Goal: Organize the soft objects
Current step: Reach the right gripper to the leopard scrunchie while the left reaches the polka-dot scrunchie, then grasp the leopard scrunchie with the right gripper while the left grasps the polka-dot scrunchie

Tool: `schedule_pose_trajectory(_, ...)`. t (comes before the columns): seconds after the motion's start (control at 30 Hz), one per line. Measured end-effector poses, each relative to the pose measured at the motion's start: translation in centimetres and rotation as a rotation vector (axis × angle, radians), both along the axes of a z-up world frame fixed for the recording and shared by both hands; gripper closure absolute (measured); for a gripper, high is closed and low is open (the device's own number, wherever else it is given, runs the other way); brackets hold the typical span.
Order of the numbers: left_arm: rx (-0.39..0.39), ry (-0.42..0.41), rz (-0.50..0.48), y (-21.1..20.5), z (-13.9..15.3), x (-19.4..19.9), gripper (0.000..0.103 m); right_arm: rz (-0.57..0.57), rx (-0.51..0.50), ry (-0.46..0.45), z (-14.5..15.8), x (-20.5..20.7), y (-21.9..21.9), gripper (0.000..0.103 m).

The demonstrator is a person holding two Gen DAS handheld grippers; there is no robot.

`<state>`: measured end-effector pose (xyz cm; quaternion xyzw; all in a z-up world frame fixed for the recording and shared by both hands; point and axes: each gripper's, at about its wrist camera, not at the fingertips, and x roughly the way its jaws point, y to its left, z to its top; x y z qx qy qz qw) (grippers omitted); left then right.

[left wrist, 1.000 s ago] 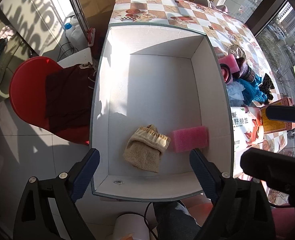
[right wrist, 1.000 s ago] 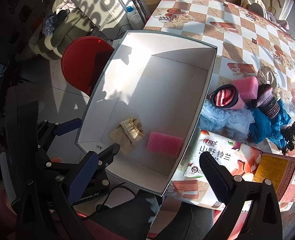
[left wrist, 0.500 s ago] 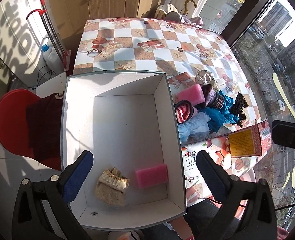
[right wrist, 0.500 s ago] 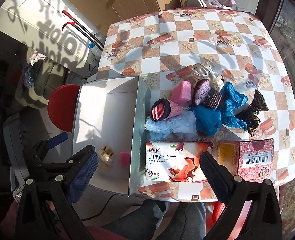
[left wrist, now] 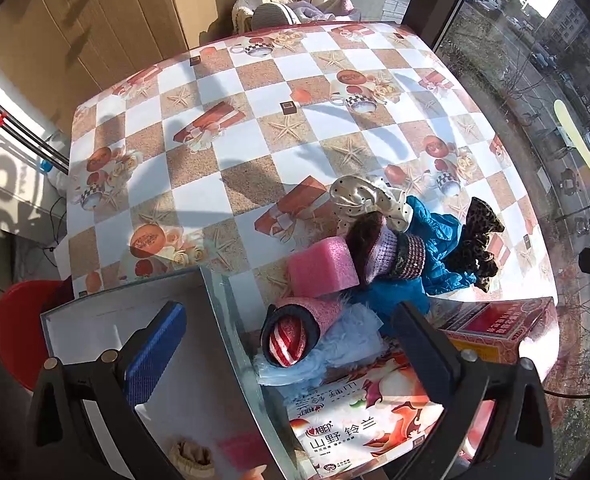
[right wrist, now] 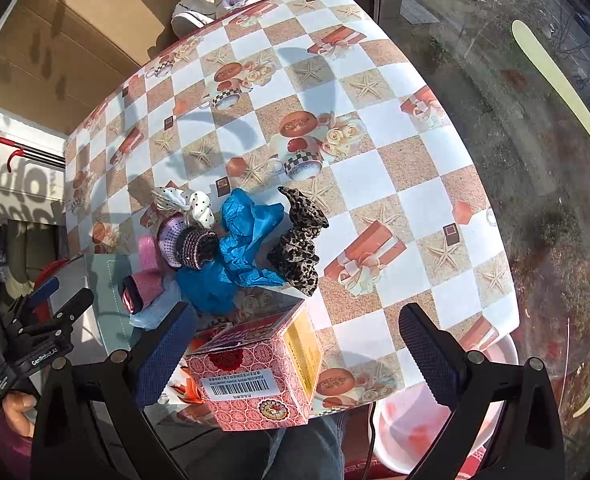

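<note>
A pile of soft things lies on the checkered table: a pink sponge (left wrist: 322, 267), a rolled striped sock (left wrist: 291, 336), a purple knit piece (left wrist: 387, 252), blue crumpled cloth (right wrist: 247, 240), a leopard scrunchie (right wrist: 299, 244), a polka-dot scrunchie (left wrist: 369, 196) and pale blue fluff (left wrist: 335, 354). The white box (left wrist: 199, 368) holds a beige sock (left wrist: 189, 456) and a pink sponge (left wrist: 239, 450). My left gripper (left wrist: 291, 348) is open and empty above the striped sock. My right gripper (right wrist: 295, 344) is open and empty above the red carton (right wrist: 255, 376).
A printed flat package (left wrist: 355, 420) and the red carton (left wrist: 499, 328) lie at the table's near edge. A red chair (left wrist: 19, 328) stands left of the box. A window runs along the right. Clothes lie beyond the far table edge (left wrist: 291, 12).
Both grippers have lifted away from the box and swung right toward the pile on the table. Both stay open and empty. The box contents have not moved.
</note>
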<state>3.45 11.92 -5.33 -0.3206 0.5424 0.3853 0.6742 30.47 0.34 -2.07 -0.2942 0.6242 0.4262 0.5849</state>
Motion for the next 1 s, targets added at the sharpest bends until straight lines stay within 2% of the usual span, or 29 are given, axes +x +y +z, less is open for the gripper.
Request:
schedule_pose_trajectory(0.07,-0.011,0.053,-0.026,1.8,-1.6,1.9,0.0,0.002,-0.041,0.017,-2.4,1.2,0.3,0.001)
schedule_pose_trajectory(0.17,-0.06,0.079,-0.064,4.1,-3.8,4.3,0.0,0.033,-0.088,0.037,-5.4,2.1,1.1,0.001)
schedule_pose_trajectory(0.23,-0.094,0.089,-0.103,5.0,-5.2,5.9,0.0,0.057,-0.113,0.067,-7.3,2.3,1.8,0.001)
schedule_pose_trajectory(0.37,-0.139,0.177,-0.164,6.2,-8.1,8.5,0.0,0.101,-0.154,0.109,-10.5,2.3,3.7,0.001)
schedule_pose_trajectory(0.57,-0.23,0.234,-0.169,7.6,-11.8,10.8,0.0,0.202,-0.237,0.132,-15.0,1.1,6.4,0.001)
schedule_pose_trajectory(0.6,-0.221,0.246,-0.161,7.8,-12.2,11.0,0.0,0.221,-0.25,0.125,-15.7,0.8,6.6,0.001)
schedule_pose_trajectory(0.67,-0.154,0.29,-0.123,8.4,-12.6,11.2,0.0,0.255,-0.28,0.085,-16.8,0.3,6.9,0.001)
schedule_pose_trajectory(0.77,-0.064,0.331,-0.01,10.1,-12.3,10.1,0.0,0.284,-0.317,-0.003,-17.9,0.5,6.5,0.001)
schedule_pose_trajectory(0.83,-0.06,0.311,0.054,11.4,-11.8,8.9,0.0,0.265,-0.322,-0.026,-18.3,1.8,5.9,0.001)
schedule_pose_trajectory(0.93,-0.061,0.278,0.086,12.3,-10.6,7.5,0.0,0.181,-0.337,-0.11,-18.4,5.4,5.2,0.001)
schedule_pose_trajectory(1.0,-0.08,0.232,0.102,12.6,-9.6,6.7,0.0,0.085,-0.309,-0.078,-18.0,8.4,4.5,0.001)
